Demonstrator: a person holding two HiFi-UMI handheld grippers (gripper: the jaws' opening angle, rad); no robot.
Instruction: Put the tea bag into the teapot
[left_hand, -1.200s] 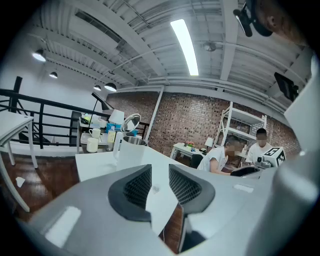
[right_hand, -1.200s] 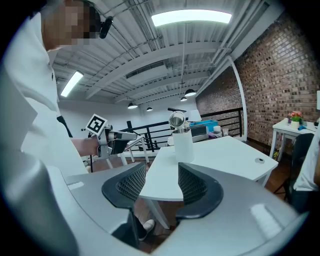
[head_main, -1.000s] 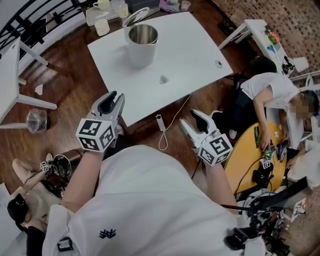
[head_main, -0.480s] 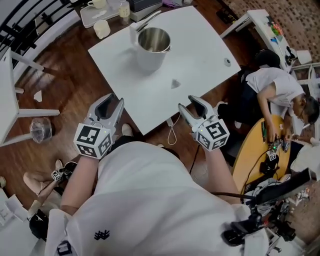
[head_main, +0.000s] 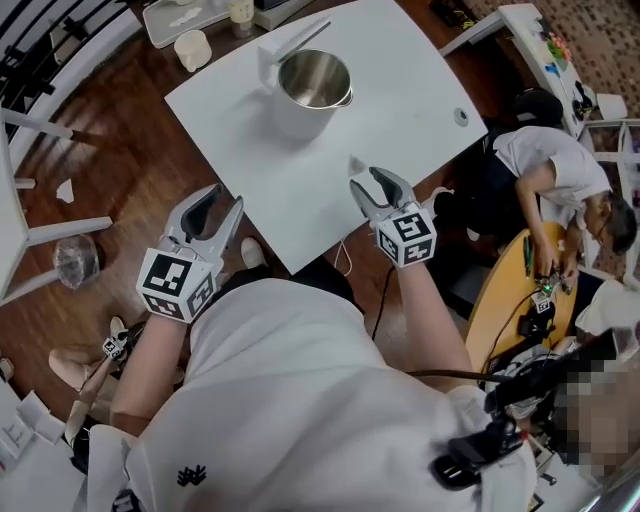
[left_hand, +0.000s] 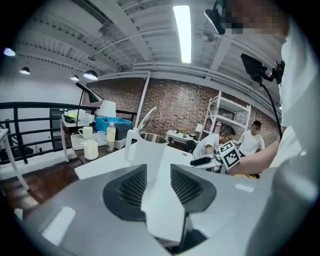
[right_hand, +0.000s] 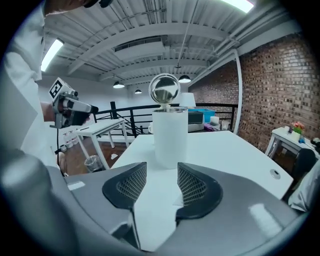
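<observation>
So the teapot (head_main: 310, 88) sits in the upper middle of the frame on the white counter (head_main: 420, 80). Its lid (head_main: 297, 42) is flipped up toward the upper left, so the mouth is open. The tea bag (head_main: 356, 163) is a small pale thing lying flat on the counter, below and a bit right of the teapot, with bare counter between them.

The right hand-held gripper (head_main: 372, 180) is over the counter's lower corner, tips just beside the tea bag. Its jaws are wide and closing. In its own view the tea bag's corner (right_hand: 176, 201) peeks out at the inner edge of the right-hand jaw, and the pads aren't pressing on it. The left hand-held gripper (head_main: 220, 200) is off the counter's lower-left edge, over the wood floor (head_main: 130, 150), jaws wide with nothing in them.

As for clutter, there's only a small round thing (head_main: 460, 116) near the counter's right corner, well apart from everything. A cup (head_main: 193, 50) and a tray (head_main: 180, 14) are off the counter at the upper left, a small bin (head_main: 75, 262) is at the left, and a person (head_main: 545, 160) is leaning over a round wooden table (head_main: 505, 290) at the right.
</observation>
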